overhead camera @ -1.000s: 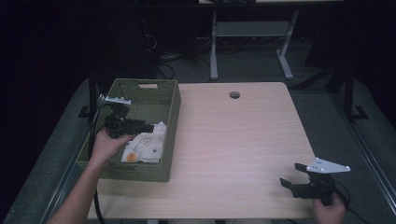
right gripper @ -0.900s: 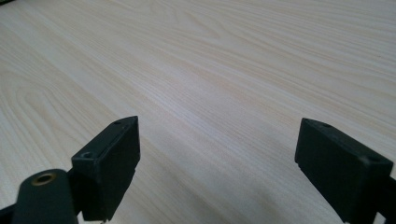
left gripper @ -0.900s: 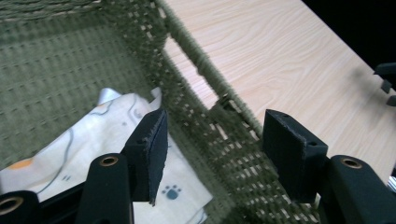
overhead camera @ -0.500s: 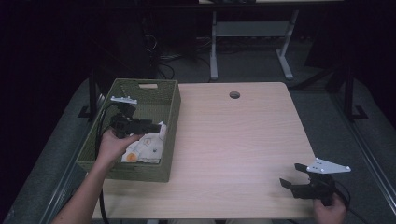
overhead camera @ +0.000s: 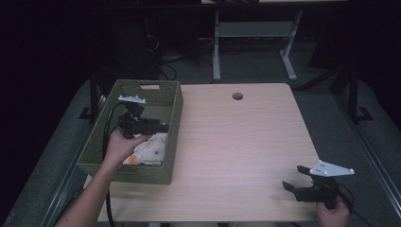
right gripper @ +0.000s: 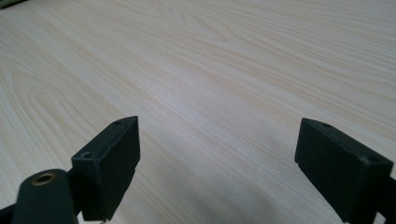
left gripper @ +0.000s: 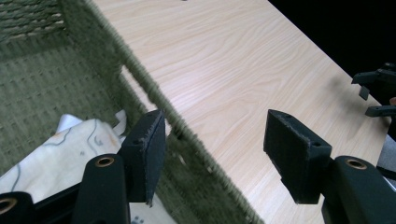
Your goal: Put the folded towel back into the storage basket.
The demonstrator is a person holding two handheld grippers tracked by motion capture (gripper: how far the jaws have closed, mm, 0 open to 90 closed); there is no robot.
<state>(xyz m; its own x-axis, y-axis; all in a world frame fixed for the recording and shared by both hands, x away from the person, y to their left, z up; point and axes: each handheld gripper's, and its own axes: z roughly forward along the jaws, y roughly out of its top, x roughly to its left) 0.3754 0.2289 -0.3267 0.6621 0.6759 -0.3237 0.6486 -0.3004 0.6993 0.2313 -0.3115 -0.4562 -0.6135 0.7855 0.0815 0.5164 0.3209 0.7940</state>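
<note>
A big wooden table is sitting in the middle, and a green woven basket is standing on its left part. Inside the basket a white cloth with little orange and grey pictures is lying crumpled at the near end.

The person's left hand is holding the left gripper above the basket, just over the cloth. The forearm is coming in from the bottom left, and the gripper is pointing sideways toward the middle of the table. In the left gripper view its jaws are standing wide apart with nothing between them. One jaw is hanging over the cloth and the other is hanging past the basket wall, over the wood.

The right gripper is resting low by the near right corner of the table, well apart from the basket. The right hand is holding it from behind. In the right gripper view its jaws are wide too, and bare wood is lying in front of them.

It looks like the step in hand is reaching for the cloth. It is not grabbed yet. I think the next move calls for tipping the left gripper down, so both jaws are going inside the basket, then pinching a fold of cloth. The wall is very near one jaw, so bumping it could be a risk.
</note>
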